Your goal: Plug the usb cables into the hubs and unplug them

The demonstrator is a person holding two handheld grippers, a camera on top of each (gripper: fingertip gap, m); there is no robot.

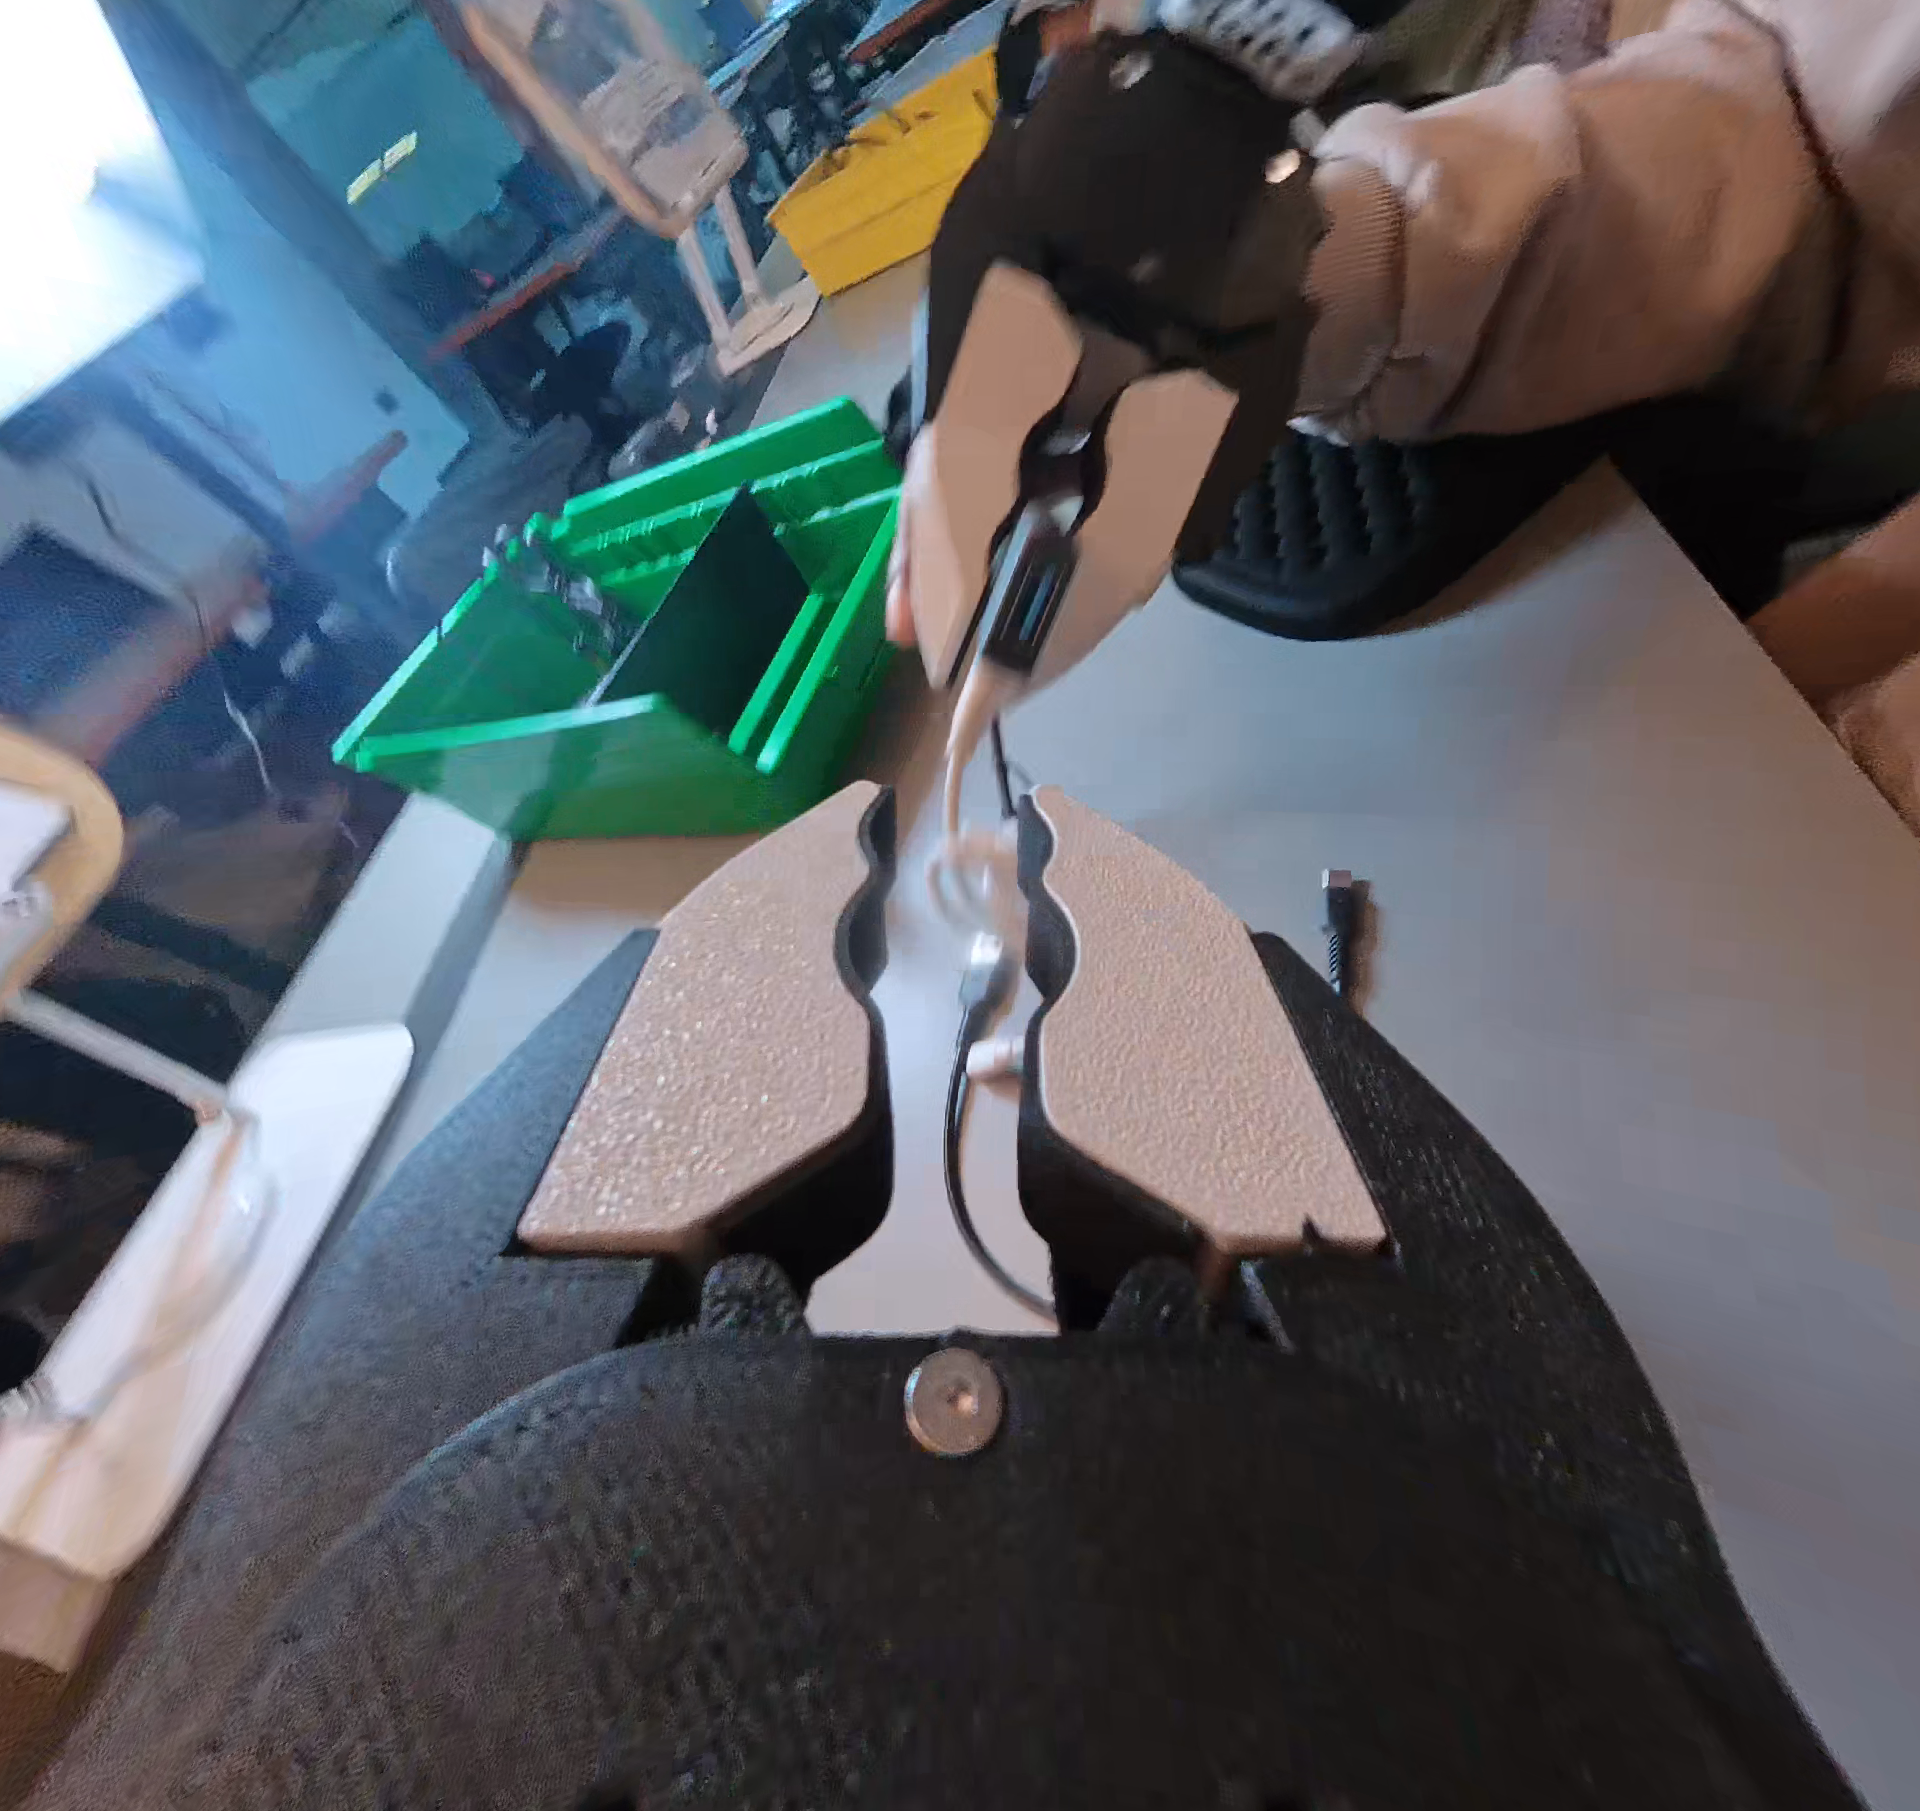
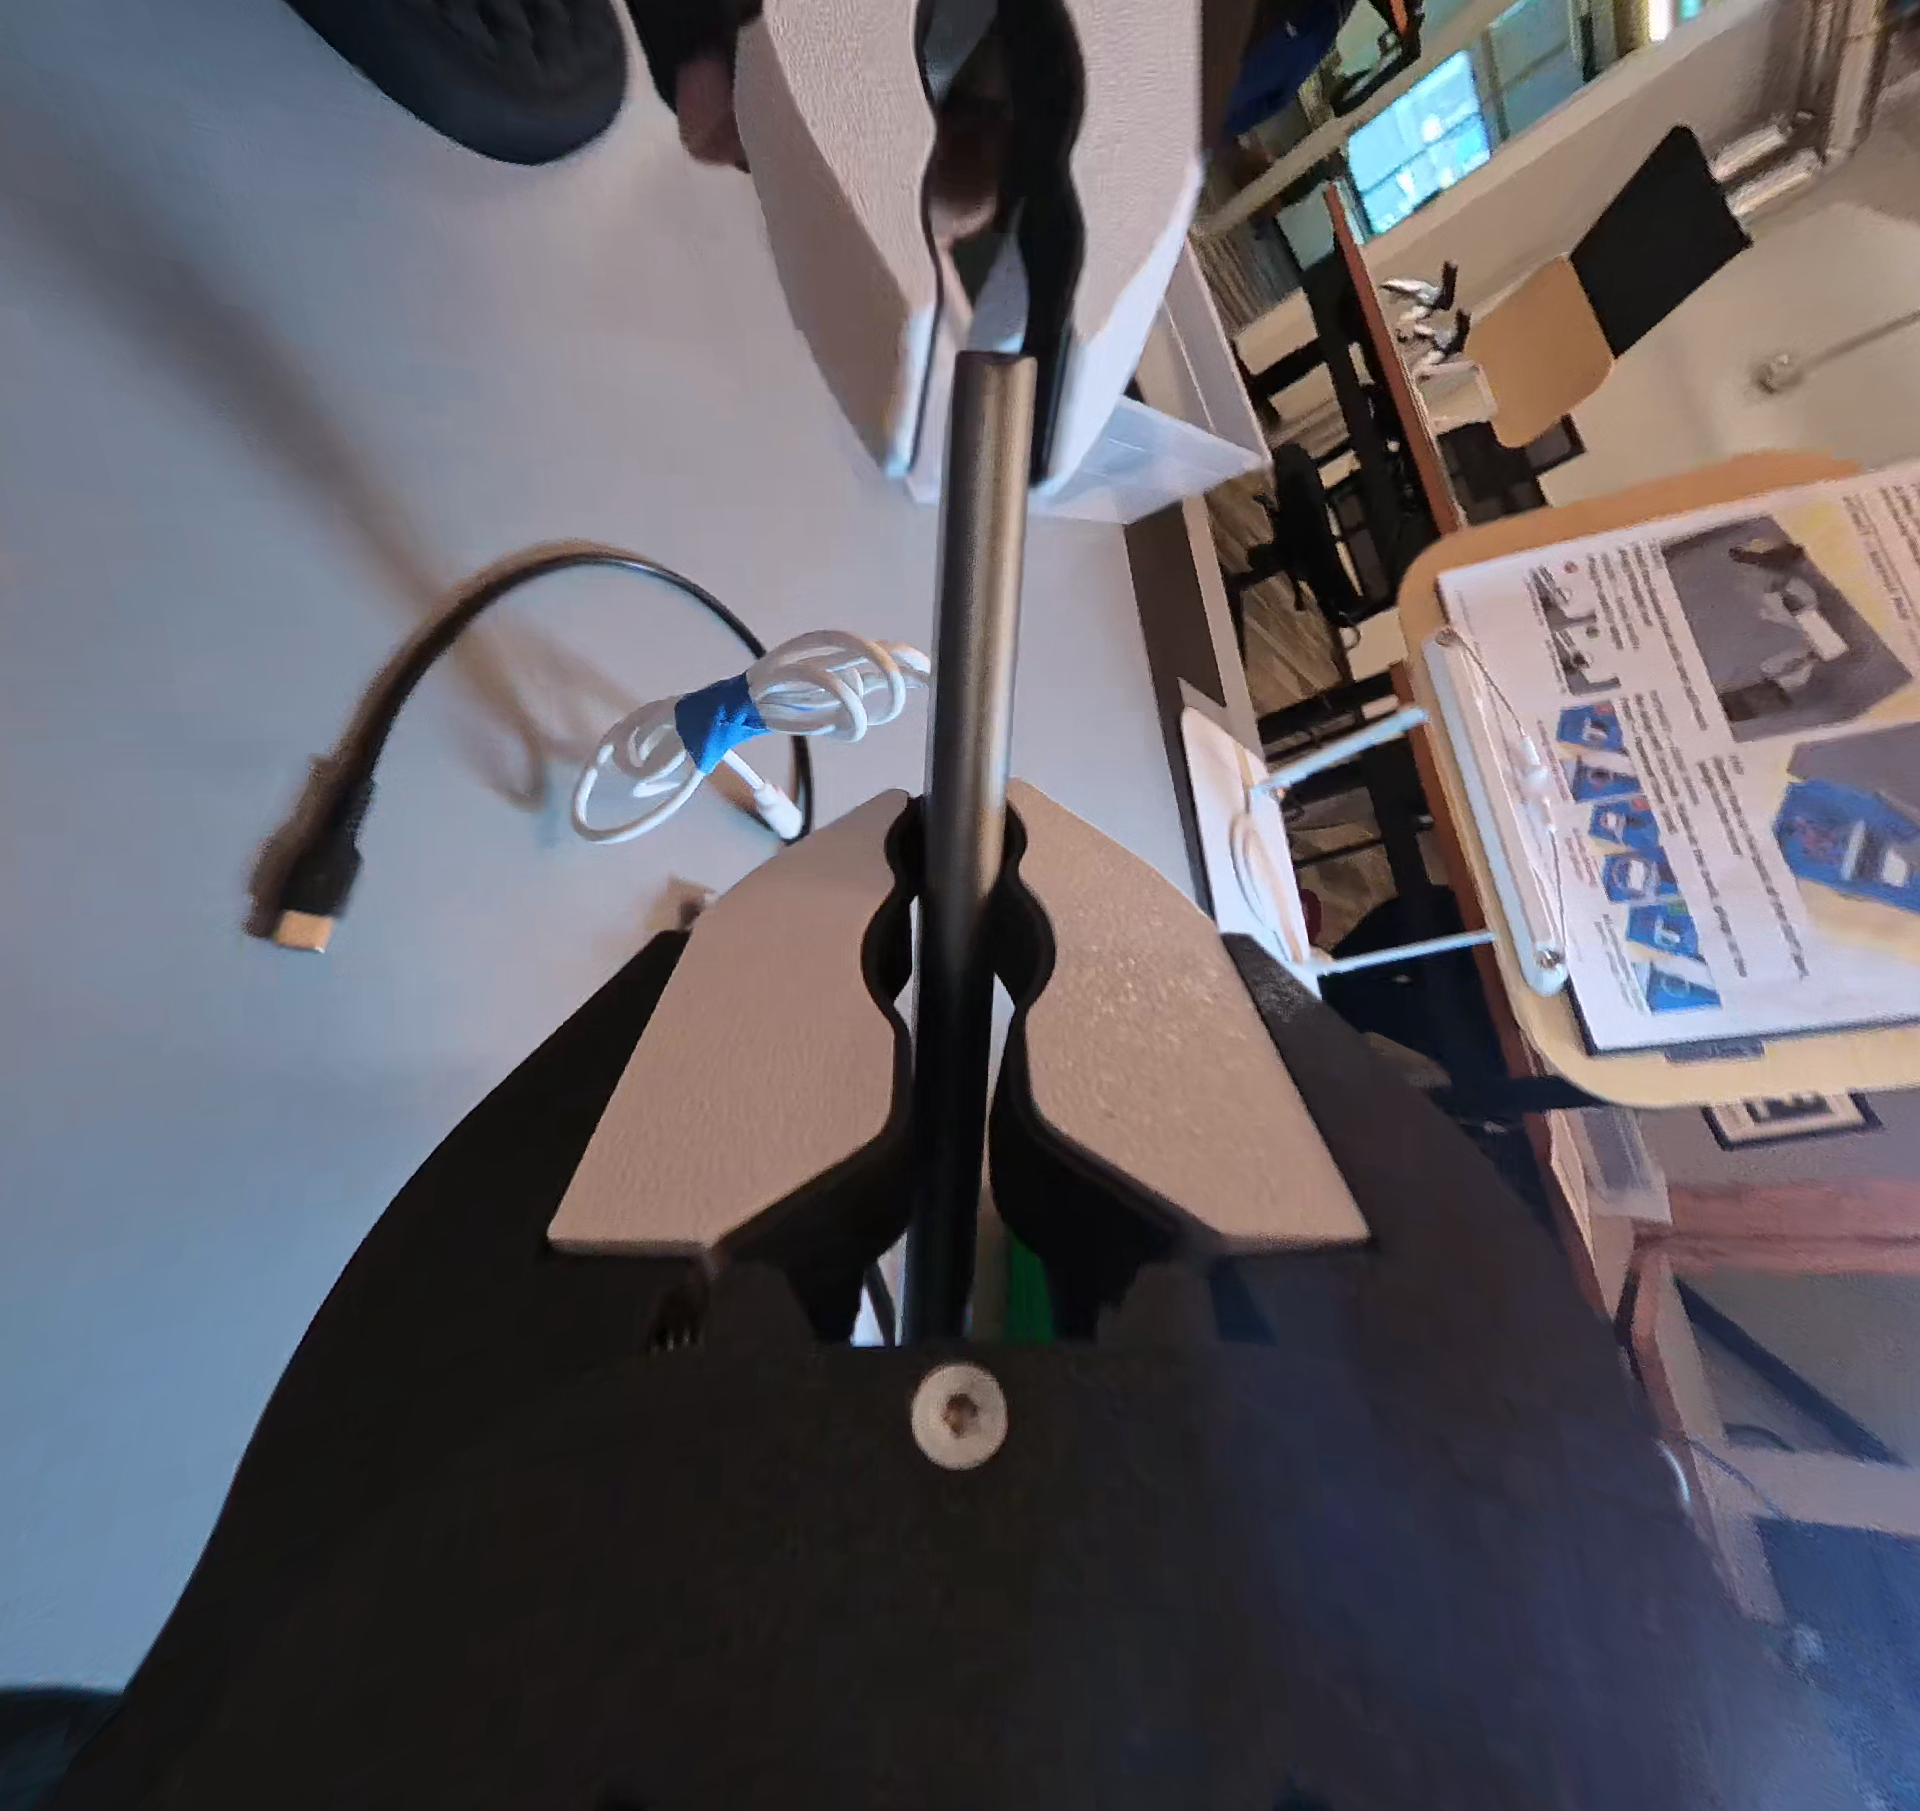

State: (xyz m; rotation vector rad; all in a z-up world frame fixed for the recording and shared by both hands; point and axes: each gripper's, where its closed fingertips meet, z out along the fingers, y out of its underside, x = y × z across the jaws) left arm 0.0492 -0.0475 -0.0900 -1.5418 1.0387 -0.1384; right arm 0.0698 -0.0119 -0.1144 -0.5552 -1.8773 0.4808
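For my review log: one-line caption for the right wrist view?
Right gripper shut on a slim dark hub, left gripper opposite, white cable and black cable on the table.

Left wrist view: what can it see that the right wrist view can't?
Only the left wrist view shows the green bin, the yellow bin and a person's sleeve. Only the right wrist view shows the blue tape around the white cable and the printed sheets. Both show the dark hub clamped in the right gripper, and the pale table.
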